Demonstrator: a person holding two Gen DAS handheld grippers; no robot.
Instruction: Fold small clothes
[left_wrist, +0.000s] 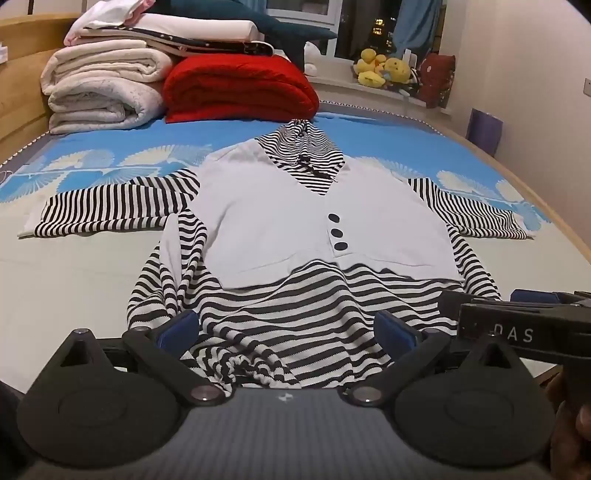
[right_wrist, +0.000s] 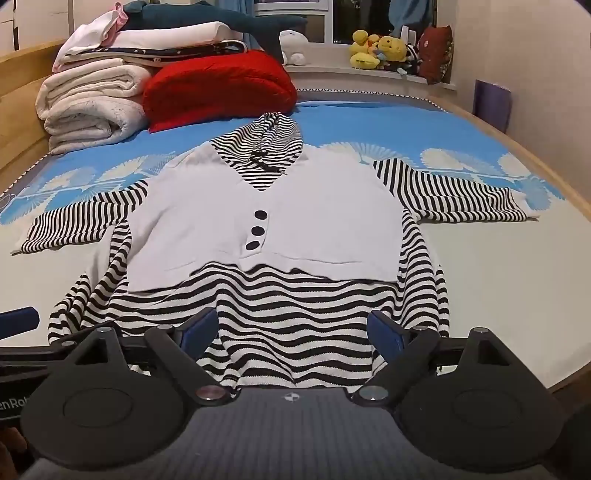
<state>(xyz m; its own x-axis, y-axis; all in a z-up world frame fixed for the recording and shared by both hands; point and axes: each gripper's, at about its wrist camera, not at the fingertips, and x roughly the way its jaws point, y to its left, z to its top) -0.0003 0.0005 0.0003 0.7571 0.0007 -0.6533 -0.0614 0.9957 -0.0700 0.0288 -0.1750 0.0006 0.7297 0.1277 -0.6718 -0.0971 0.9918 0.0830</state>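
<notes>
A small hooded top (left_wrist: 295, 221) lies face up on the bed, sleeves spread. It has a white vest panel with three dark buttons over black-and-white stripes, and it also shows in the right wrist view (right_wrist: 266, 229). My left gripper (left_wrist: 288, 328) is open, its blue pads on either side of the rumpled striped hem, left part. My right gripper (right_wrist: 291, 328) is open over the hem's right part. The right gripper also shows at the right of the left wrist view (left_wrist: 517, 314).
Folded white blankets (left_wrist: 103, 88) and a red quilt (left_wrist: 236, 88) are stacked at the bed's far left. Plush toys (left_wrist: 384, 68) sit on the windowsill. The bed's wooden edge (left_wrist: 546, 206) runs along the right. A blue patterned sheet (left_wrist: 110, 155) covers the far half.
</notes>
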